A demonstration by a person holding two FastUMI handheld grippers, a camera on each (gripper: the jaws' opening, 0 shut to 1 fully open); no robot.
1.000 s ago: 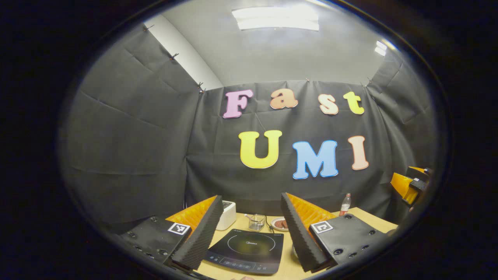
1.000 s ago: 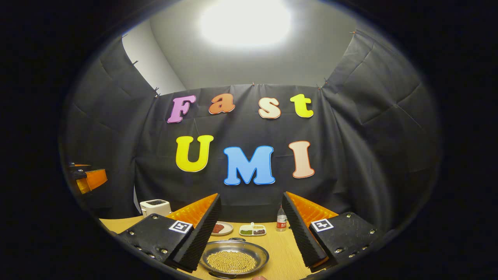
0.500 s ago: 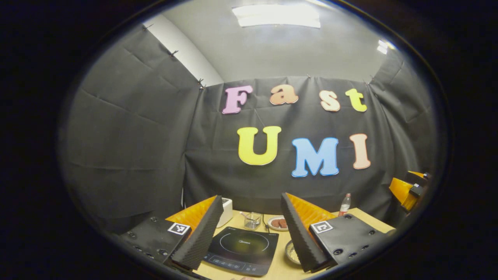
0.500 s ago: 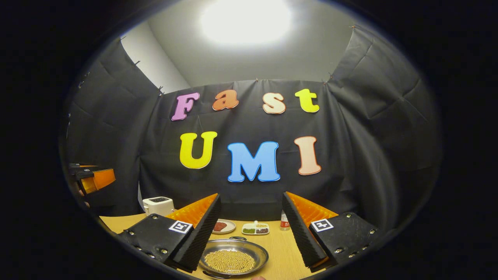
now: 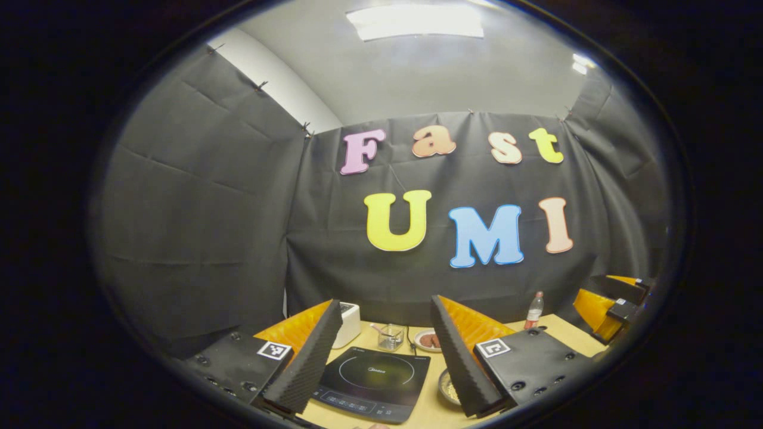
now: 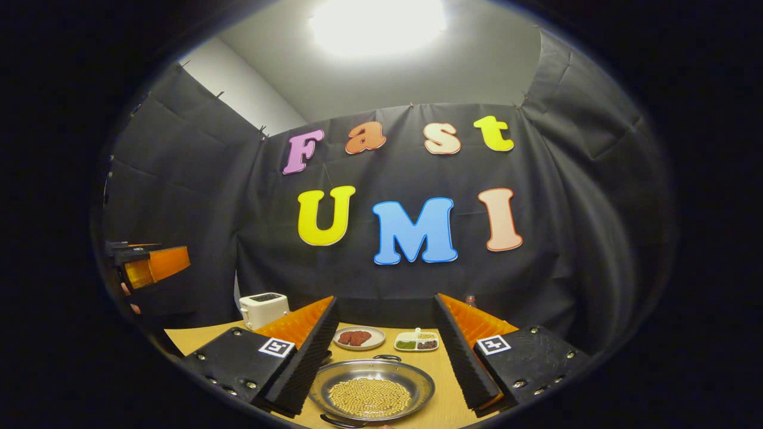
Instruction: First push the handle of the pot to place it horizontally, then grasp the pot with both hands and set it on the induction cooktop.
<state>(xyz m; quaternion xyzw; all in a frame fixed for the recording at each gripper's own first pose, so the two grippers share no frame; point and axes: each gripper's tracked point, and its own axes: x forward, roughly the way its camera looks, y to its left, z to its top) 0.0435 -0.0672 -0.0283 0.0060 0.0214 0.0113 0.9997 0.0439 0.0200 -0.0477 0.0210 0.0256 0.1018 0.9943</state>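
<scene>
The pot (image 6: 371,392) sits on the worktop (image 6: 438,363) right of the induction cooktop (image 5: 375,381). Both grippers, left (image 5: 381,351) and right (image 6: 384,351), hover wide apart, empty. Push its near handle (image 6: 343,422) sideways gently.

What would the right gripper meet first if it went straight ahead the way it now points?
Probably the pot of yellow beans on the table, lying low between the open right gripper; depth is uncertain.

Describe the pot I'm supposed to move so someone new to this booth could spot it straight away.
Start at the wooden table below the black cloth wall. The pot sits near its front edge, right between the right gripper fingers. It is a shallow, round metal pan holding yellow beans, unlike the small plate of meat and the divided dish behind it.
</scene>
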